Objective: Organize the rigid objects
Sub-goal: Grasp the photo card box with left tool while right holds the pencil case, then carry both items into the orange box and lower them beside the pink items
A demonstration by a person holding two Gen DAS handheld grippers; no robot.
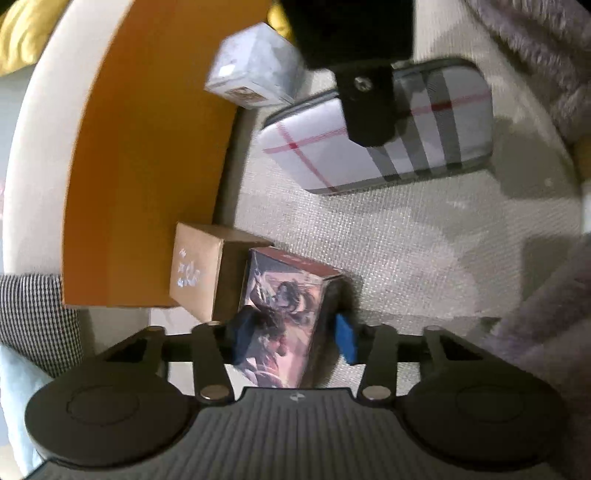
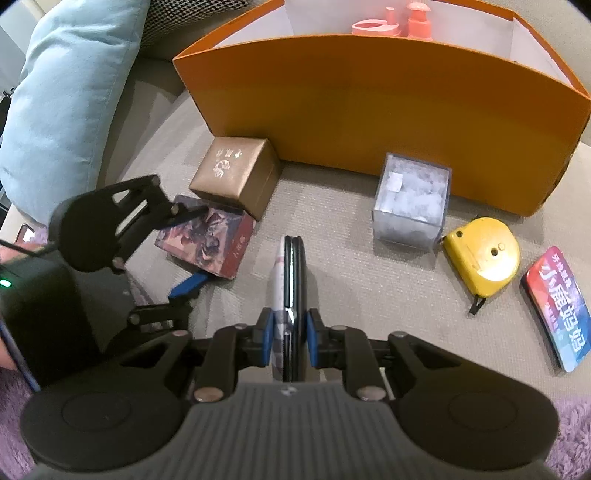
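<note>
My left gripper (image 1: 293,338) straddles an illustrated card box (image 1: 284,314) lying on the beige cushion; its blue pads sit at the box's two sides, the right pad slightly apart. In the right wrist view the same box (image 2: 210,240) lies under that gripper (image 2: 192,251). My right gripper (image 2: 289,339) is shut on a plaid zippered case (image 2: 290,280), held on edge above the cushion; the case (image 1: 424,129) also shows in the left wrist view. The orange open box (image 2: 369,110) stands behind.
A brown gift box (image 2: 236,173) touches the card box. A clear cube box (image 2: 412,201), a yellow tape measure (image 2: 482,256) and a red-blue flat tin (image 2: 557,306) lie right. Pink items (image 2: 399,22) sit inside the orange box. A light-blue pillow (image 2: 62,88) is left.
</note>
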